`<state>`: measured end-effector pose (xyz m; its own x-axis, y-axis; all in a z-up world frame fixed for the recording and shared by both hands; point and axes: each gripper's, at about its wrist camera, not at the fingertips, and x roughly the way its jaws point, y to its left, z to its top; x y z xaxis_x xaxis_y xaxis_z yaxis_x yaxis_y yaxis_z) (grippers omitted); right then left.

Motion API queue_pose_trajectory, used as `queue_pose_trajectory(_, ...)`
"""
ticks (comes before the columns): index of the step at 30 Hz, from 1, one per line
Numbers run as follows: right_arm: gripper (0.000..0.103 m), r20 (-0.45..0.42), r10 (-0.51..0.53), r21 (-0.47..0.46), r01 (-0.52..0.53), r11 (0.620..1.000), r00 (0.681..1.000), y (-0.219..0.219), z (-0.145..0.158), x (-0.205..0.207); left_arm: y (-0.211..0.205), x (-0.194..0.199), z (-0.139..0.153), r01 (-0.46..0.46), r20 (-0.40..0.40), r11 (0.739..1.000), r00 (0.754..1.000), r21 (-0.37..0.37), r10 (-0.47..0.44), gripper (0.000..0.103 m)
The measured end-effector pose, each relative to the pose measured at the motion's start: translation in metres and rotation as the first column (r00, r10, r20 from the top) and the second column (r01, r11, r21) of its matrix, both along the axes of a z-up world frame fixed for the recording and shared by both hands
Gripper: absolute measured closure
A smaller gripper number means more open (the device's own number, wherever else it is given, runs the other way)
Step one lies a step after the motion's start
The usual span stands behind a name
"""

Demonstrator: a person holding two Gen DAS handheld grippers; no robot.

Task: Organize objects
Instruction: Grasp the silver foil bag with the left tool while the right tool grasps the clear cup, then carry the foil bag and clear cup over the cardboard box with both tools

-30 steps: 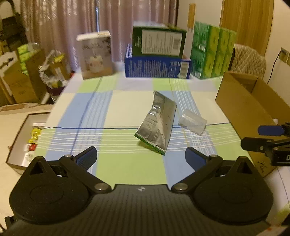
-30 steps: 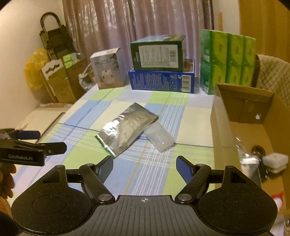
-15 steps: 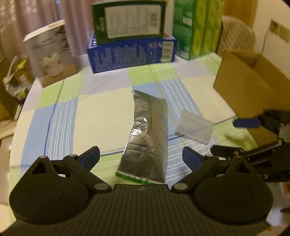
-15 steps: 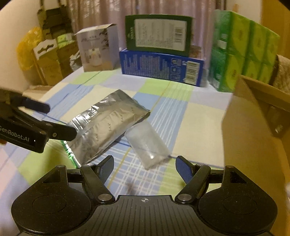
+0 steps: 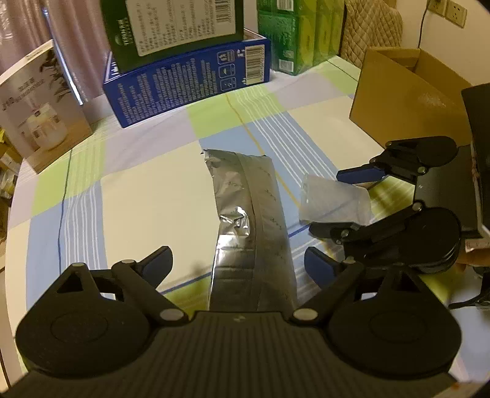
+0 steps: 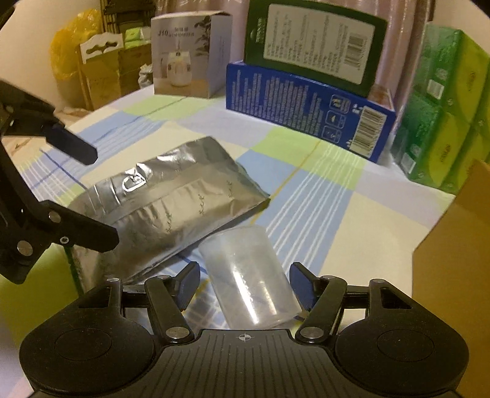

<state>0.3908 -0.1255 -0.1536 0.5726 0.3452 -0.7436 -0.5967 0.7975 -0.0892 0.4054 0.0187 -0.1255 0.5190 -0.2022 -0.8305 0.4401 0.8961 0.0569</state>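
Observation:
A silver foil pouch (image 5: 251,232) lies flat on the checked tablecloth (image 5: 147,196). My left gripper (image 5: 239,263) is open, low over the cloth, with the pouch's near end between its fingers. Just right of the pouch, a clear plastic cup (image 5: 333,202) lies on its side. My right gripper (image 6: 245,275) is open and straddles the cup (image 6: 248,275), its blue pads on either side with gaps showing. In the right wrist view the pouch (image 6: 171,208) sits left of the cup, with the left gripper (image 6: 105,197) over its near end.
An open cardboard box (image 5: 407,91) stands at the table's right edge. Along the back are a blue box (image 5: 190,82) with a dark green box (image 5: 174,24) on top, green tissue packs (image 5: 300,33) and a white humidifier carton (image 5: 39,113).
Both grippers have moved forward and down toward the table. The pouch now sits between the left fingers and the cup between the right fingers. Neither object has moved.

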Motion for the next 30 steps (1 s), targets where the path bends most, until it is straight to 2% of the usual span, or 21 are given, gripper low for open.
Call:
queue_pose_trajectory(1,0.051,0.002,-0.001,-0.018,0.001,1.0,1.0,0.001,-0.002,0.0,-0.001,0.003,-0.001,0.004,-0.006,1.0,1.0,0.001,-0.004,0.014)
queue_pose_trajectory(2,0.054,0.002,-0.005,-0.02,0.005,1.0,1.0,0.001,-0.003,-0.001,-0.002,0.007,-0.003,0.007,-0.013,1.0,1.0,0.004,-0.007,0.015)
queue_pose_trajectory(9,0.055,-0.024,-0.102,0.0,0.102,0.995,0.995,-0.01,0.003,0.004,-0.02,0.028,-0.011,0.025,-0.039,0.999,0.999,0.022,-0.024,0.019)
queue_pose_trajectory(12,0.055,-0.051,-0.166,0.025,0.168,0.985,0.985,-0.02,0.007,0.008,-0.026,0.036,-0.015,0.021,-0.048,0.999,0.999,0.036,-0.019,0.03)
queue_pose_trajectory(16,0.055,-0.071,-0.219,0.053,0.223,0.973,0.973,-0.032,0.011,0.011,-0.032,0.044,-0.021,0.008,-0.062,0.999,0.998,0.052,-0.005,0.036)
queue_pose_trajectory(21,0.055,-0.093,-0.261,0.077,0.268,0.96,0.961,-0.041,0.016,0.014,-0.039,0.047,-0.029,0.023,-0.085,0.996,0.996,0.087,-0.016,0.039)
queue_pose_trajectory(23,0.055,-0.101,-0.262,0.092,0.271,0.958,0.96,-0.043,0.017,0.014,-0.04,0.047,-0.031,0.026,-0.099,0.997,0.995,0.075,-0.018,0.049)
queue_pose_trajectory(26,0.055,-0.107,-0.263,0.103,0.274,0.956,0.959,-0.044,0.019,0.012,-0.041,0.045,-0.03,0.013,-0.103,0.998,0.995,0.063,-0.007,0.058)
queue_pose_trajectory(30,0.055,-0.119,-0.264,0.114,0.277,0.954,0.957,-0.044,0.021,0.008,-0.038,0.038,-0.026,-0.006,-0.116,0.999,0.993,0.041,0.01,0.066)
